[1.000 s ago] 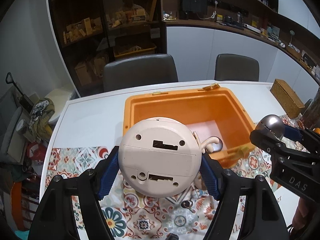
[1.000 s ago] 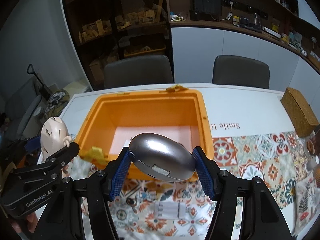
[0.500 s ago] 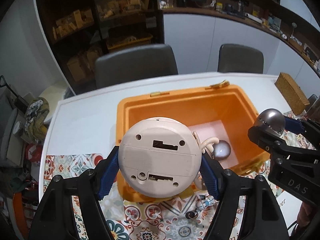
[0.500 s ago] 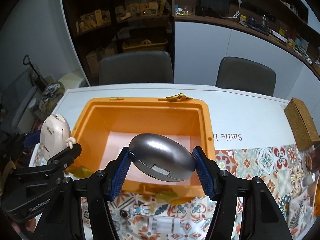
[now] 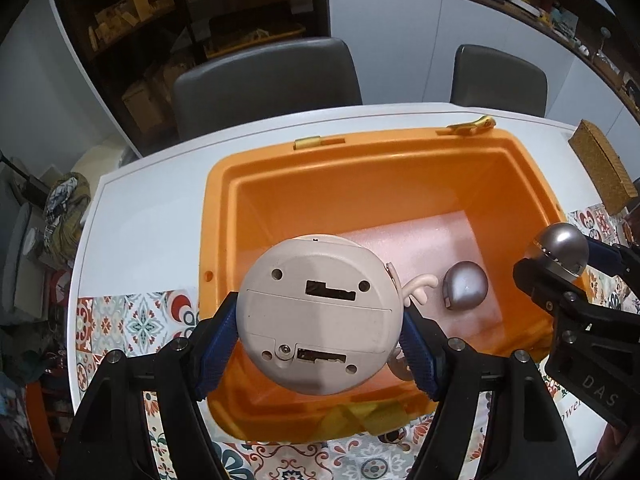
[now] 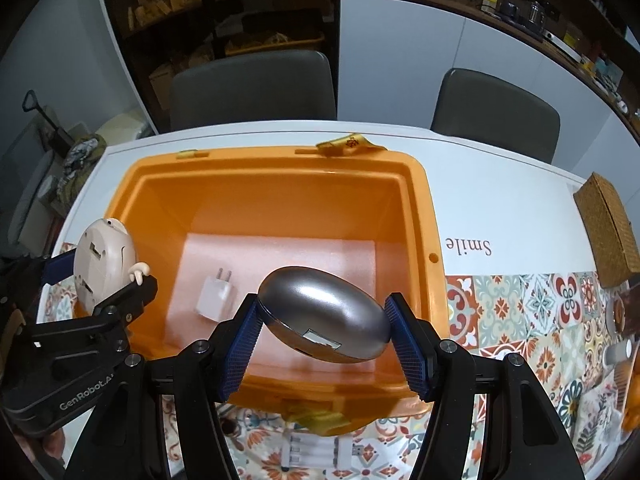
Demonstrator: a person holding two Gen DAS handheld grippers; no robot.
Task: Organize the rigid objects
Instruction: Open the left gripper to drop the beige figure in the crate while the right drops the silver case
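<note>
An open orange bin [image 5: 224, 216] [image 6: 420, 208] stands on the white table. My left gripper [image 5: 320, 332] is shut on a round cream toy [image 5: 316, 316] with small arms, held above the bin's near left edge; it also shows in the right wrist view [image 6: 104, 264]. My right gripper [image 6: 324, 340] is shut on a silver egg-shaped case [image 6: 324, 320], held over the bin's near right side; it also shows in the left wrist view [image 5: 562, 246]. On the bin's pink foam floor lie a silver rounded object [image 5: 466, 286] and a white plug adapter [image 6: 214, 294].
A patterned cloth [image 6: 520, 312] covers the near table; a white strip of small parts [image 6: 316, 446] lies on it below the bin. A woven box [image 6: 608, 232] sits at the right. Two grey chairs [image 6: 256, 84] stand behind the table.
Both grippers have risen and moved forward over the bin with their objects still held. The bin's floor and its contents now show more fully.
</note>
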